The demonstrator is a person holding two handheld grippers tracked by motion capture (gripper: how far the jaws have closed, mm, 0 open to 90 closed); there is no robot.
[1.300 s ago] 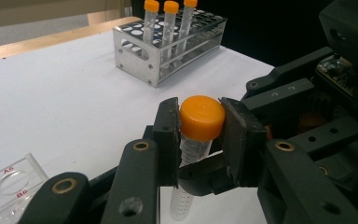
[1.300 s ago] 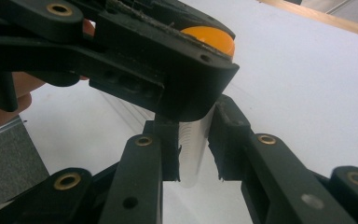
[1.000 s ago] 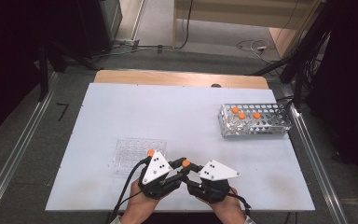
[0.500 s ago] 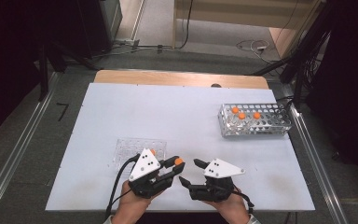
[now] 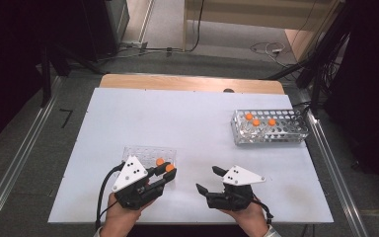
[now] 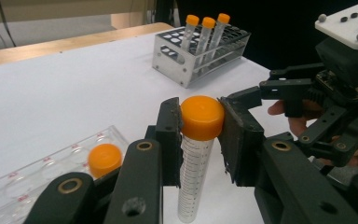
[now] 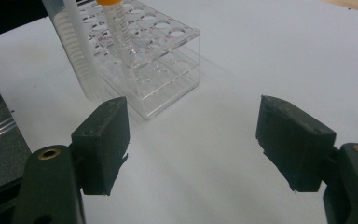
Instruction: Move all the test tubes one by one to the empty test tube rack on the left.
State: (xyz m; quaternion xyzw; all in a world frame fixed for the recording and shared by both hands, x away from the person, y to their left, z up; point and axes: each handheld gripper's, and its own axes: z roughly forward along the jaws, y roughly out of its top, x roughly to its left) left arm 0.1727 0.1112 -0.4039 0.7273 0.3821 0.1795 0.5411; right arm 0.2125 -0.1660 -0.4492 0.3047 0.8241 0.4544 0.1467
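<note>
My left gripper (image 6: 200,128) is shut on the orange cap of a clear graduated tube (image 6: 195,168), which hangs upright just above the table. In the high view this gripper (image 5: 170,171) sits at the near right corner of the clear plastic rack (image 5: 143,152). One more orange-capped tube (image 5: 160,161) stands in that rack. My right gripper (image 5: 208,179) is to the right, apart from the tube. Its jaws have just been opening and stand open (image 7: 191,140) with nothing between them. The held tube (image 7: 74,51) and the clear rack (image 7: 168,60) lie beyond them.
A metal rack (image 5: 269,127) with three orange-capped tubes (image 5: 255,121) stands at the far right of the white table (image 5: 177,118). A wooden strip (image 5: 187,83) runs along the table's far edge. Cables lie on the floor beyond.
The two grippers were close together around the tube. My right gripper has opened and let go. My left gripper has drawn away to the left with the tube.
</note>
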